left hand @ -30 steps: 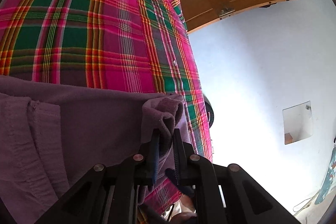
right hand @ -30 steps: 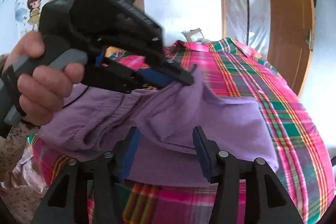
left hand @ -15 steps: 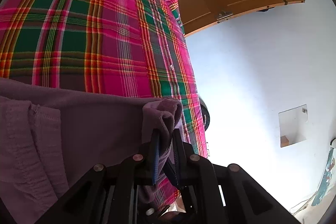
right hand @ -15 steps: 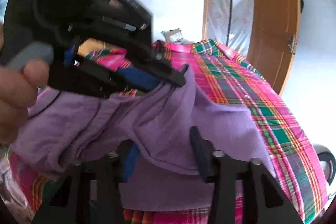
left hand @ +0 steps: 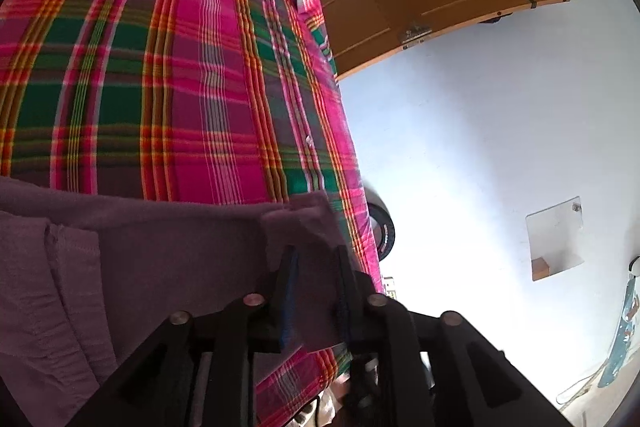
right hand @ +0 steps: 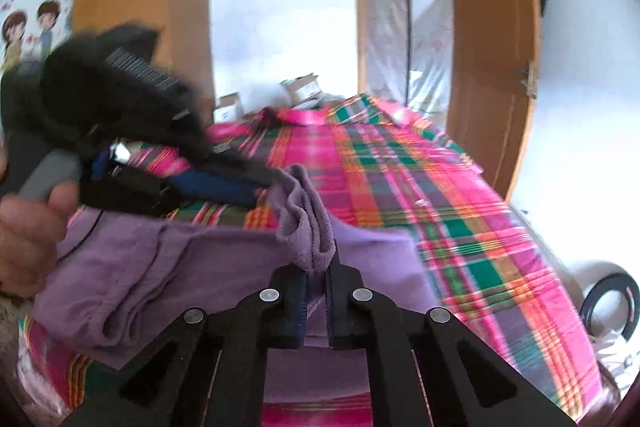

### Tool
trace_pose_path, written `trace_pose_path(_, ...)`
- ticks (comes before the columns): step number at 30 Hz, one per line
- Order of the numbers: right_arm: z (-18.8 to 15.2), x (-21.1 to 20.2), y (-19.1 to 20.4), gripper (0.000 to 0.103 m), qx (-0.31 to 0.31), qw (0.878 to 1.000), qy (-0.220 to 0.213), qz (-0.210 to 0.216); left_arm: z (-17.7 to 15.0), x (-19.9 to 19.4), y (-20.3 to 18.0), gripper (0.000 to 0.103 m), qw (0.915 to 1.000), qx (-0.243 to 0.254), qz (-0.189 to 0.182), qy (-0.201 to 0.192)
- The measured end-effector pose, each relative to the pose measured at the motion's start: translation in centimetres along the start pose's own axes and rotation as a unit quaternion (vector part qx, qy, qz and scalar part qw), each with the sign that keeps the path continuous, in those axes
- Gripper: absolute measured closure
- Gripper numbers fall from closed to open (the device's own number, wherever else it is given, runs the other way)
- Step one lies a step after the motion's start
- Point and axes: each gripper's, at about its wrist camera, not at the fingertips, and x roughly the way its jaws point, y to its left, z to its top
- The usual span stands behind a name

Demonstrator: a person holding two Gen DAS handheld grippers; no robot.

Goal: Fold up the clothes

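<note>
Motion blur smears the left gripper (right hand: 256, 183) in the right view, and the hand (right hand: 28, 227) gripping it is cut off at the frame edge. A purple garment (right hand: 192, 267), soft and rumpled, lies on a plaid sheet (right hand: 440, 211) near a wooden door (right hand: 492, 39). The right gripper (right hand: 316, 283) is clamped on a bunched fold; the left gripper's fingers stand slightly apart with a corner between them.

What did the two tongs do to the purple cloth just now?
The right tongs, open a second ago, have shut on a bunched edge of the purple cloth. The left tongs, which were pinching it tight, have spread a little, the cloth between them. The plaid bedspread stayed flat.
</note>
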Motion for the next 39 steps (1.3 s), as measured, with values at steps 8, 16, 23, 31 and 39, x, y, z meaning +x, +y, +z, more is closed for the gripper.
trace_pose_path(8,2.9,-0.9,-7.8,0.096,0.056,0.996,-0.031,-0.061,-0.1,1.4,0.9,0.083,0.9996,-0.017,0.019,0.011)
trace_pose_path(16,2.0,-0.9,-14.3,0.096,0.125,0.989,-0.017,-0.081,-0.2,4.5,1.1,0.083,0.9983,-0.023,0.037,0.039)
trace_pose_path(23,-0.7,-0.6,-20.9,0.096,0.218,0.971,0.012,-0.092,-0.1,6.9,1.2,0.083,0.9971,-0.025,0.045,0.056)
trace_pose_path(31,-4.0,3.0,-24.5,0.096,0.282,0.953,0.079,-0.073,0.3,9.7,1.7,0.083,0.9944,-0.034,0.063,0.077)
trace_pose_path(39,-3.2,2.8,-24.2,0.096,0.274,0.958,0.066,-0.059,0.8,11.2,0.8,0.083,0.9944,-0.029,0.054,0.085)
